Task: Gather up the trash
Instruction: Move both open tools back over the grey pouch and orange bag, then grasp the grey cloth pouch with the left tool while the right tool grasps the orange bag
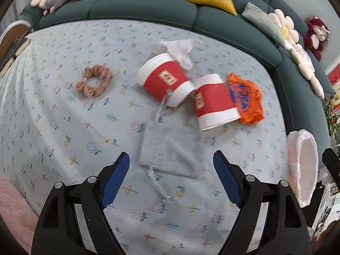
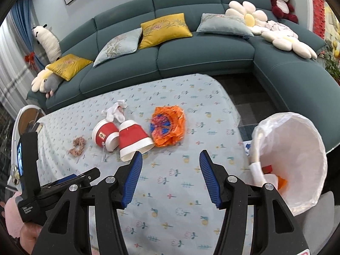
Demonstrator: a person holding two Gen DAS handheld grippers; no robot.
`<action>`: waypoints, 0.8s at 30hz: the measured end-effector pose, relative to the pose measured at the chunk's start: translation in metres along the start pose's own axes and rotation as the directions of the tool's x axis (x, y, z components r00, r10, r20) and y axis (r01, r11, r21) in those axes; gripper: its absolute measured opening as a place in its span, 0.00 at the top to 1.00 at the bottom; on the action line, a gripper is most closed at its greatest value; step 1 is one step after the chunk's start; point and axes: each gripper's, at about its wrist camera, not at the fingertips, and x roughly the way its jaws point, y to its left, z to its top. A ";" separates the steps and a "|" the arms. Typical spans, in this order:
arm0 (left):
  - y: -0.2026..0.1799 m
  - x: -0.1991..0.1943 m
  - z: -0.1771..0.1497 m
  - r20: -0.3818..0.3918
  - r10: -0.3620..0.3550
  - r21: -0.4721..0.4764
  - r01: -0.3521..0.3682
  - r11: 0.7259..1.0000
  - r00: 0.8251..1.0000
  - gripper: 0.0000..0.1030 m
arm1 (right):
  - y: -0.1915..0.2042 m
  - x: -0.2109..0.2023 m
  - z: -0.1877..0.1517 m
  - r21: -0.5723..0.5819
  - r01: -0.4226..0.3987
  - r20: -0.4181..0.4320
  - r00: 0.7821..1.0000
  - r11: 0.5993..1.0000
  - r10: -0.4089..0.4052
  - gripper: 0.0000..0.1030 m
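Both claws hang over the table [image 2: 191, 191] with its flowered cloth. The left claw [image 1: 171, 178] stands wide apart, nothing between its blue pads, a grey drawstring pouch [image 1: 170, 148] just beyond them. The right claw [image 2: 170, 178] is also apart and empty. At mid-frame lie two red-and-white paper cups [image 1: 165, 78] on their sides, touching, with an orange wrapper [image 1: 245, 97] against the right one and crumpled white tissue [image 1: 182, 48] above. A lined trash bin [image 2: 297, 148] sits at the right edge.

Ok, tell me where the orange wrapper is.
The orange wrapper lies on the flowered tablecloth, mid-table in the right wrist view, touching the nearer red paper cup on that cup's right.
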 end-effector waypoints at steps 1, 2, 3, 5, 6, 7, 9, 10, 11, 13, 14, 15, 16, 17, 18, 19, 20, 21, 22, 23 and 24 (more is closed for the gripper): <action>0.005 0.004 0.000 -0.011 0.000 -0.007 -0.001 1.000 1.000 0.25 | 0.003 0.004 0.000 -0.002 -0.002 -0.007 1.000 1.000 0.002 0.47; 0.007 0.007 0.000 -0.016 0.002 -0.011 -0.002 1.000 1.000 0.25 | 0.005 0.007 -0.001 -0.003 -0.003 -0.013 1.000 1.000 0.003 0.47; 0.010 0.010 0.000 -0.024 0.005 -0.015 -0.005 1.000 1.000 0.25 | 0.008 0.013 -0.001 -0.003 -0.006 -0.021 1.000 1.000 0.006 0.47; 0.016 0.018 0.001 -0.041 0.003 -0.023 -0.004 1.000 0.999 0.25 | 0.011 0.021 -0.002 -0.005 -0.007 -0.034 0.999 1.000 0.007 0.47; 0.018 0.022 0.001 -0.050 0.006 -0.026 -0.008 1.000 0.999 0.26 | 0.013 0.026 -0.002 -0.006 -0.007 -0.043 0.999 1.000 0.007 0.47; 0.020 0.025 0.001 -0.056 0.006 -0.028 -0.008 1.000 0.998 0.26 | 0.015 0.031 -0.003 -0.007 -0.007 -0.051 0.999 1.000 0.007 0.47; 0.023 0.033 0.002 -0.072 0.003 -0.028 -0.005 1.000 0.997 0.28 | 0.017 0.039 -0.003 -0.008 -0.008 -0.064 0.998 1.000 0.007 0.47; 0.024 0.036 0.002 -0.079 0.002 -0.028 -0.004 1.000 0.997 0.29 | 0.018 0.045 -0.003 -0.009 -0.007 -0.074 0.997 1.000 0.006 0.47; 0.025 0.042 0.002 -0.091 -0.002 -0.027 0.000 1.000 0.996 0.32 | 0.020 0.049 -0.004 -0.009 -0.007 -0.080 0.997 1.000 0.006 0.47; 0.025 0.051 0.002 -0.113 -0.008 -0.025 0.005 1.000 0.994 0.39 | 0.022 0.058 -0.004 -0.008 -0.008 -0.094 0.996 1.000 0.007 0.47; 0.026 0.055 0.002 -0.126 -0.012 -0.024 0.009 1.000 0.992 0.44 | 0.023 0.062 -0.004 -0.008 -0.008 -0.100 0.995 1.000 0.007 0.47; 0.027 0.058 0.001 -0.130 -0.004 -0.021 0.001 1.000 0.991 0.47 | 0.024 0.066 -0.004 -0.009 -0.007 -0.106 0.994 1.000 0.006 0.47; 0.025 0.058 0.001 -0.119 0.003 -0.011 -0.004 1.000 0.993 0.49 | 0.024 0.069 -0.004 -0.011 -0.007 -0.111 0.994 1.000 0.006 0.47; 0.023 0.058 0.002 -0.115 0.002 0.008 -0.001 1.000 0.993 0.60 | 0.023 0.071 -0.005 -0.011 -0.007 -0.115 0.993 1.000 0.006 0.47; 0.022 0.058 0.002 -0.116 0.006 0.022 -0.003 1.000 0.993 0.74 | 0.024 0.075 -0.005 -0.012 -0.008 -0.121 0.993 1.000 0.006 0.47; 0.021 0.058 0.003 -0.117 0.001 0.031 0.002 1.000 0.993 0.81 | 0.024 0.077 -0.005 -0.013 -0.008 -0.124 0.992 1.000 0.006 0.47; 0.021 0.058 0.004 -0.121 -0.009 0.028 0.013 1.000 0.993 0.87 | 0.025 0.080 -0.004 -0.013 -0.008 -0.128 0.992 1.000 0.006 0.47; 0.021 0.057 0.005 -0.118 -0.014 0.027 0.017 0.999 0.993 0.90 | 0.025 0.084 -0.004 -0.013 -0.008 -0.132 0.991 1.000 0.006 0.47; 0.020 0.056 0.006 -0.112 -0.013 0.031 0.017 0.999 0.994 0.92 | 0.025 0.087 -0.003 -0.014 -0.007 -0.134 0.991 1.000 0.005 0.47; 0.019 0.053 0.007 -0.101 -0.012 0.034 0.015 0.999 0.995 0.95 | 0.025 0.090 -0.002 -0.014 -0.006 -0.135 0.991 1.000 0.004 0.47; 0.019 0.051 0.009 -0.090 -0.009 0.035 0.012 0.999 0.996 0.95 | 0.025 0.093 -0.001 -0.014 -0.005 -0.135 0.991 1.000 0.003 0.47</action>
